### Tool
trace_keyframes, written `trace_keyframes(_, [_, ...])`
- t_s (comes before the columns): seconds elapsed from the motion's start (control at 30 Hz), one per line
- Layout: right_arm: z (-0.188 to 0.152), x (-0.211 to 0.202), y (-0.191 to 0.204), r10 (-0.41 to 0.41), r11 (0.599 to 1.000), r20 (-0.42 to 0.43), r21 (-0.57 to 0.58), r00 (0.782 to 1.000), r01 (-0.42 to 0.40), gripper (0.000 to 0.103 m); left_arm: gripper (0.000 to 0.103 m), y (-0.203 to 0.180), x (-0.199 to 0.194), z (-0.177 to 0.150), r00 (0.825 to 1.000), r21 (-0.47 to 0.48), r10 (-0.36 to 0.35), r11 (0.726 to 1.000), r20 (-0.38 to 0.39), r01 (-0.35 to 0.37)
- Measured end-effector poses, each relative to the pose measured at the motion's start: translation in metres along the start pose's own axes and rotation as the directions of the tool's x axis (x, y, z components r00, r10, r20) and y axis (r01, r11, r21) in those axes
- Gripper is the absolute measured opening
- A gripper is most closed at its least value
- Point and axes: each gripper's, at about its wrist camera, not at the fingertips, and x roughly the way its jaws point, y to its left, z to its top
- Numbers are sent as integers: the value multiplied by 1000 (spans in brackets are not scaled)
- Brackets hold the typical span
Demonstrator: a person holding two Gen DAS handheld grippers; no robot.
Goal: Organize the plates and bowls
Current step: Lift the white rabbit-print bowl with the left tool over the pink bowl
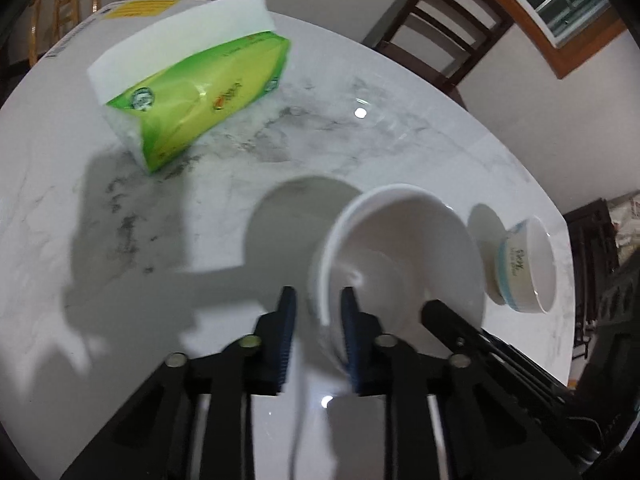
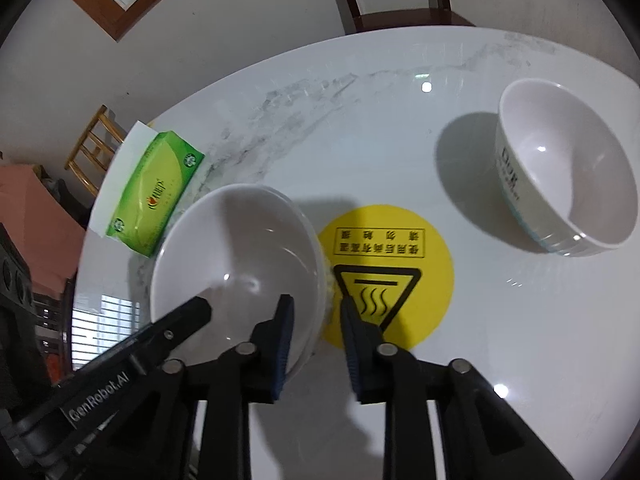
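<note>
A plain white bowl is held above the marble table, tilted, with both grippers at its rim. My left gripper has its jaws either side of the bowl's near wall. In the right wrist view the same bowl has my right gripper astride its right rim, and a left gripper finger reaches in from the left. A second white bowl with blue bands and lettering stands on the table to the right; it also shows in the left wrist view.
A green tissue pack lies on the table's far left, also in the right wrist view. A yellow round hot-surface sticker marks the table's middle. A dark wooden chair stands behind the table's far edge.
</note>
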Motion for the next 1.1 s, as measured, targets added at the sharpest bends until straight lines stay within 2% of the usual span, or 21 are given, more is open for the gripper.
trace_keyframes(0.13, [-2, -1, 2, -22, 1000, 4, -16, 1000, 22, 20, 15, -4, -2, -5, 1000, 14, 18, 1000, -3, -18])
trace_keyframes(0.43, [-17, -16, 2, -3, 1000, -13, -14, 1000, 3, 20, 15, -7, -17, -23, 1000, 22, 26, 999, -10, -26])
trace_keyframes(1.1, [-70, -102, 9, 41, 997, 34, -63, 999, -39, 20, 15, -27, -94, -81, 998, 75, 34, 996, 58, -38])
